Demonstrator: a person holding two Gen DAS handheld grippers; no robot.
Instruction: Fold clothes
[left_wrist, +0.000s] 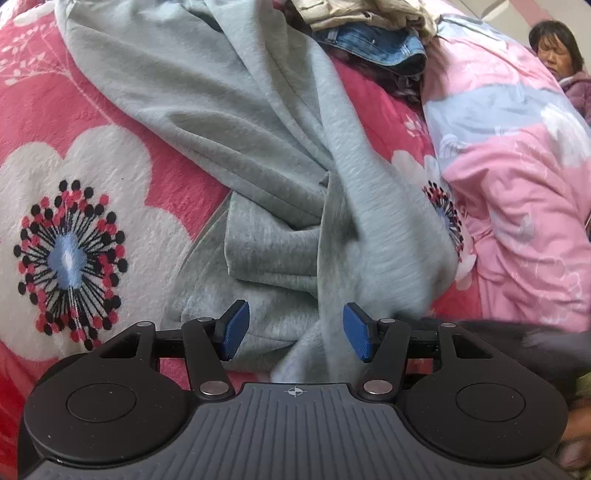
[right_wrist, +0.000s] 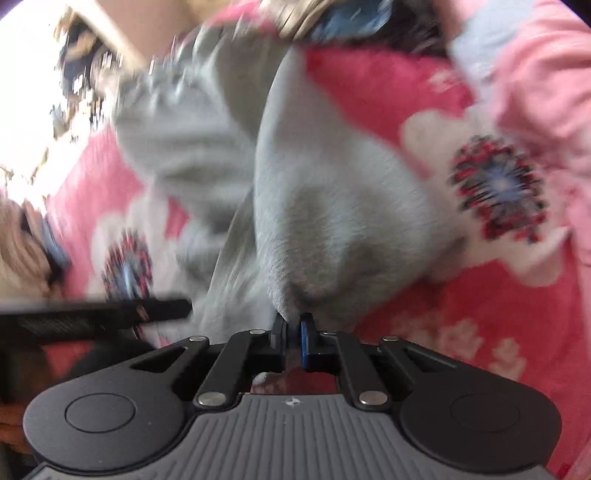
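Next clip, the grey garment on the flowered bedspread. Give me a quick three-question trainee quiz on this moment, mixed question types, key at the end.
1. True or false: the left tool is clamped on the grey garment.
2. Multiple choice: what is the right tool doing? A) hanging open above the bedspread B) shut on a fold of the grey garment C) gripping the blue jeans
3. Short answer: what lies at the far end of the garment in the left wrist view?

Key
1. False; its fingers are spread, with cloth lying loose between them.
2. B
3. A pile of other clothes, with blue jeans under a beige piece.
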